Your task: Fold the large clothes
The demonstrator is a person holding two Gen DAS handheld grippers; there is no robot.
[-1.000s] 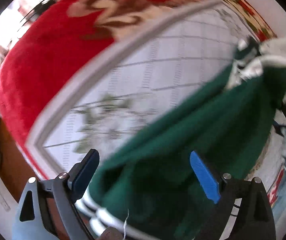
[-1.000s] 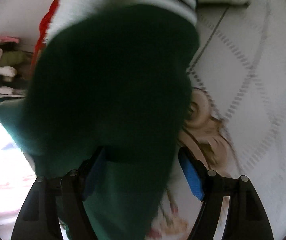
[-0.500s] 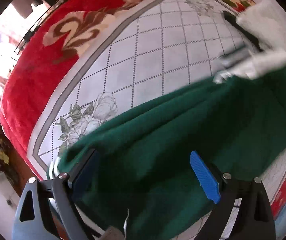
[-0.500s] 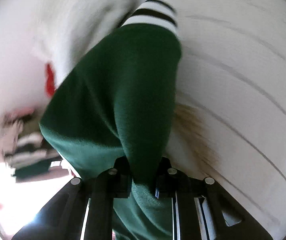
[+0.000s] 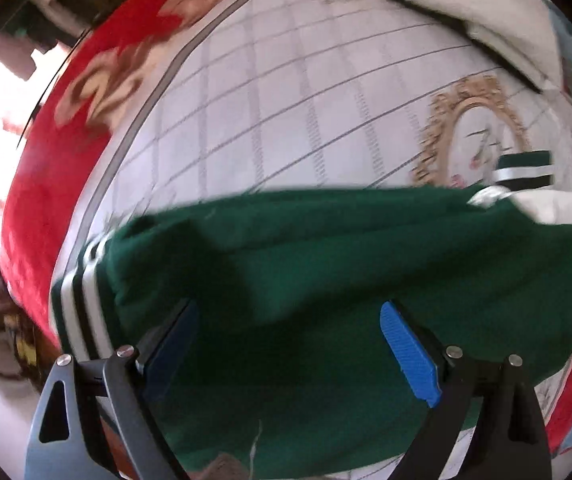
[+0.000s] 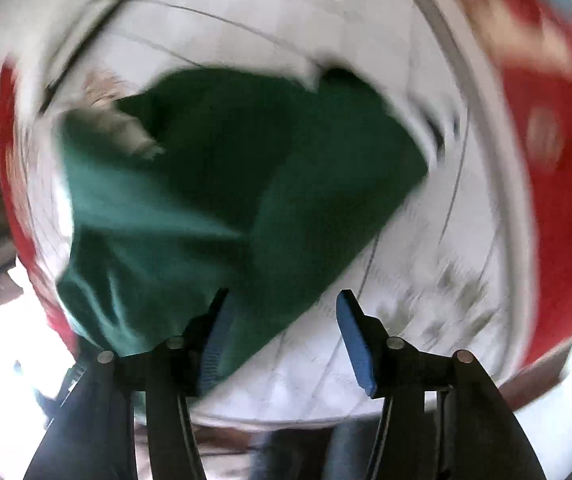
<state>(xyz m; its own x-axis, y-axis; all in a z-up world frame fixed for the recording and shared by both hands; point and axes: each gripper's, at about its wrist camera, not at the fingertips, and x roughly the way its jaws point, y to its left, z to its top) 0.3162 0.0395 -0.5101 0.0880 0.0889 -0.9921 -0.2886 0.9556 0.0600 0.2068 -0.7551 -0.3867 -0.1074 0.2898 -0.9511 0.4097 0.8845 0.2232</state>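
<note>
A dark green jacket (image 5: 326,272) with a striped hem (image 5: 82,300), a striped cuff (image 5: 524,170) and a white sleeve (image 5: 558,208) lies on the white quilted bedspread (image 5: 286,100). My left gripper (image 5: 286,344) points down over it, open wide, the fabric under and between the blue pads without being pinched. In the right wrist view the jacket (image 6: 226,184) lies bunched on the bed. My right gripper (image 6: 286,336) hangs above its near edge with jaws opening; the fabric sits below the left pad and nothing is pressed between the pads.
The bedspread has a red floral border (image 5: 46,180), also visible on the right (image 6: 558,160). A white cloth with a dark edge (image 5: 486,12) lies at the far right of the bed. A gold oval motif (image 5: 474,120) is printed near the cuff. The floor lies beyond the bed's left edge.
The right gripper, shut on a green fold half a second ago, has let it go and risen. The left gripper slid across the bed, and the jacket now lies flatter.
</note>
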